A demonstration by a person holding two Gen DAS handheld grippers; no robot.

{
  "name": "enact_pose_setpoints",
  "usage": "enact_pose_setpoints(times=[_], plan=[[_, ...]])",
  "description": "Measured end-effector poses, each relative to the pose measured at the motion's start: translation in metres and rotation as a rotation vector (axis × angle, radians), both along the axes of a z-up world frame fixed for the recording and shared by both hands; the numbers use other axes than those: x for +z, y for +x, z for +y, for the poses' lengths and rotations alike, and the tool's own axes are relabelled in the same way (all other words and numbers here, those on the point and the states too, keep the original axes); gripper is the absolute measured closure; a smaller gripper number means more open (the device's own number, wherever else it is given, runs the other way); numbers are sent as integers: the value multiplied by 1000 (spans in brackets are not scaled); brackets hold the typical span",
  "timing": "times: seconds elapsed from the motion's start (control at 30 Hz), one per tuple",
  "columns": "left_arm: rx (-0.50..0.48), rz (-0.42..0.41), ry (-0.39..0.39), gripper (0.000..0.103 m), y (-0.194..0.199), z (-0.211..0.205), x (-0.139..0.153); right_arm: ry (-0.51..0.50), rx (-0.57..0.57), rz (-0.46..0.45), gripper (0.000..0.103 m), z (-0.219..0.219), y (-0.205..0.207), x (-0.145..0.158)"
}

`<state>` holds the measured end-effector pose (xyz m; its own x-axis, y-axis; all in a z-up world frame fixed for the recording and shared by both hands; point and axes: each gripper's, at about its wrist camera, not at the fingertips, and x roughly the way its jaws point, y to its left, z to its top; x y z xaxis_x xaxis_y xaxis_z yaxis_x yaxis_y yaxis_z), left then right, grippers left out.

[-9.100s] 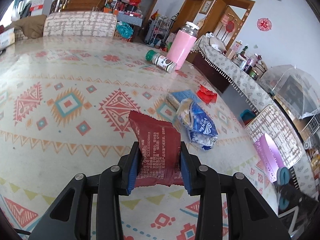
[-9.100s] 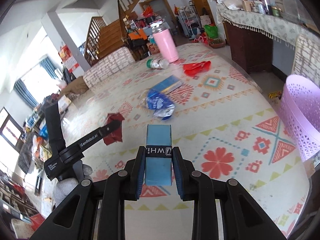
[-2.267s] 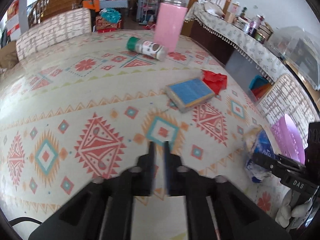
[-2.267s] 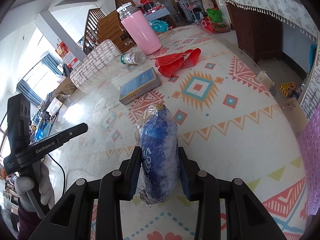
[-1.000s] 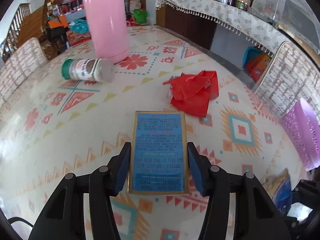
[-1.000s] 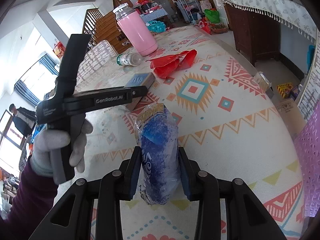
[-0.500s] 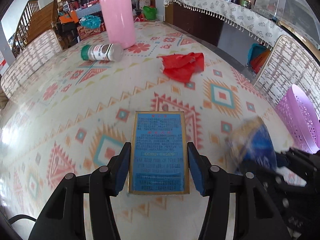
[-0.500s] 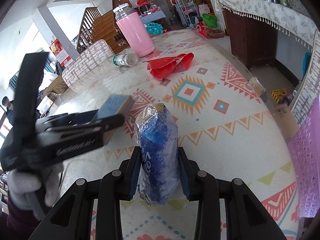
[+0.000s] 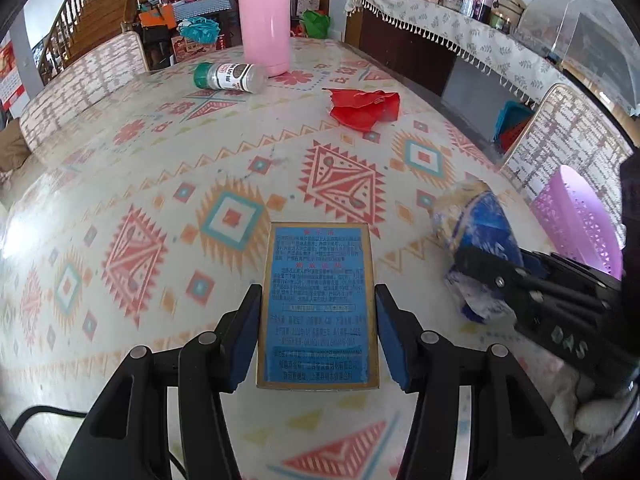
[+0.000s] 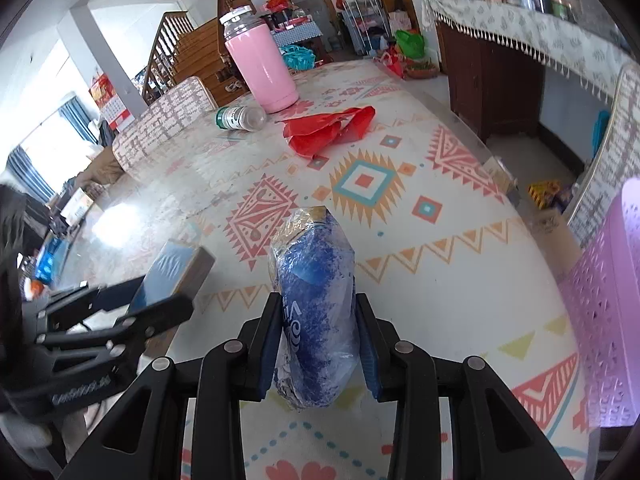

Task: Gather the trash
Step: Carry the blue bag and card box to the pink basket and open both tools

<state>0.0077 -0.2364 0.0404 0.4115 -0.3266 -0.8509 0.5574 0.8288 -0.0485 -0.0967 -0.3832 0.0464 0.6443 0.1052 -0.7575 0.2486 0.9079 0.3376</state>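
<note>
left gripper (image 9: 316, 332): clamped on blue box (image 9: 318, 304), box held flat above the table (image 9: 120, 184)
right gripper (image 10: 316, 344): closed on crumpled blue wrapper (image 10: 316, 308), held off the table, just right of the box
red bag (image 9: 365, 109): loose on the table, far side
spice bottle (image 9: 230, 77): lying down, beside pink flask (image 9: 265, 20)
purple basket (image 10: 608, 320): off table edge, right of both grippers

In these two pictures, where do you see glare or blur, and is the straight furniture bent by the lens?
Right wrist view: a white glare patch on the tablecloth; the left gripper and its blue box are motion-blurred. Left wrist view: the blue box is sharp, the blue bag is smeared. Both views: fisheye bends the sideboard edge.
</note>
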Motion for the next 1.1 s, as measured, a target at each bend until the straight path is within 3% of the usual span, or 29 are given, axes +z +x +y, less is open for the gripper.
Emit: enact_pose_setpoints(times=[0.2,0.47,0.77,1.1], plan=[[6,-7,7,50,-23,7,2,25,6,8,66,-3,-22,4],[-4,-57,12,50,-47,1,14,-27,12,-46,66,-9,-63,37],[-62,-133,13,50,-77,-20,37,-77,-60,-104,66,-42,-105,75],[-134,-175,20,50,-99,-53,50,-117,-144,-115,66,-81,-141,87]])
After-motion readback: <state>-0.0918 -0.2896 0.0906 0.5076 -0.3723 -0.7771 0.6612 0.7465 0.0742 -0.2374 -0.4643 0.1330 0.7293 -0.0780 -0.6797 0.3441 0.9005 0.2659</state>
